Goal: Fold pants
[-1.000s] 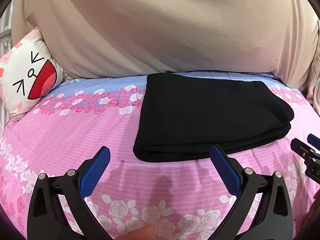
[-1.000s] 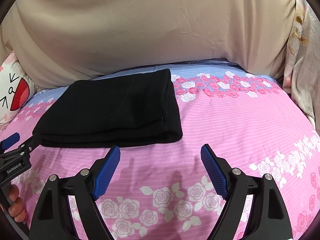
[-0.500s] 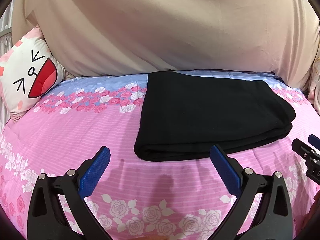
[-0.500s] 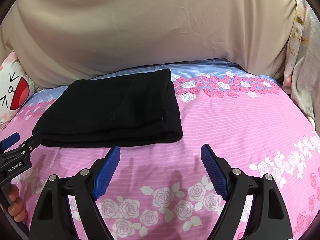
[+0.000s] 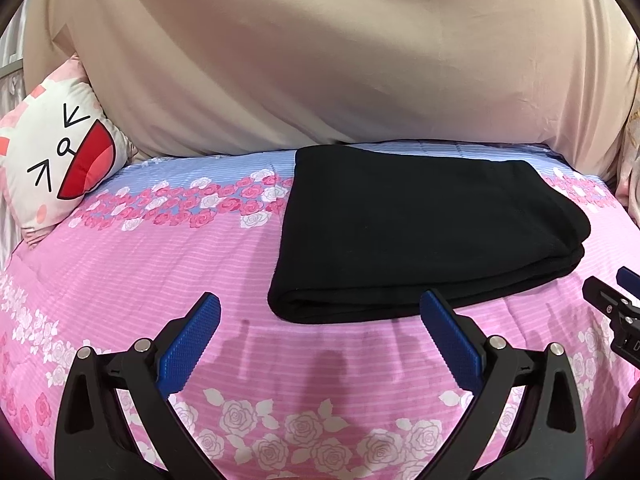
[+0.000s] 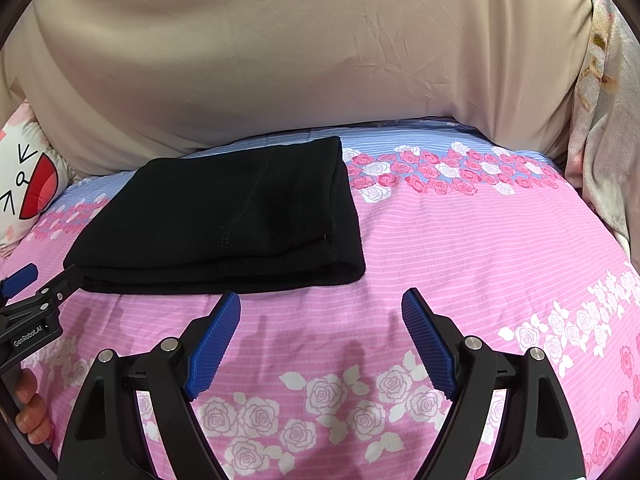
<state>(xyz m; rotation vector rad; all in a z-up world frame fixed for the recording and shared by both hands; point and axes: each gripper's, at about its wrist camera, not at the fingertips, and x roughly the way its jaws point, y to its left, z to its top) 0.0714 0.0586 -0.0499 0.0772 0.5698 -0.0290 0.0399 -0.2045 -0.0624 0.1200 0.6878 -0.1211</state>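
The black pants (image 5: 420, 232) lie folded into a thick rectangle on the pink flowered bedspread (image 5: 160, 280); they also show in the right wrist view (image 6: 228, 220). My left gripper (image 5: 320, 308) is open and empty, just in front of the fold's near edge. My right gripper (image 6: 320, 304) is open and empty, in front of the fold's near right corner. Each gripper shows at the edge of the other's view, the right one (image 5: 616, 312) and the left one (image 6: 36, 300).
A white cartoon-face cushion (image 5: 52, 160) lies at the far left of the bed. A beige sheet (image 5: 320, 60) hangs behind the bed. Patterned fabric (image 6: 600, 120) hangs at the right edge. The bedspread (image 6: 480, 260) stretches to the right of the pants.
Both grippers stay open and almost still. The left view has drifted very slightly; the pants have not moved.
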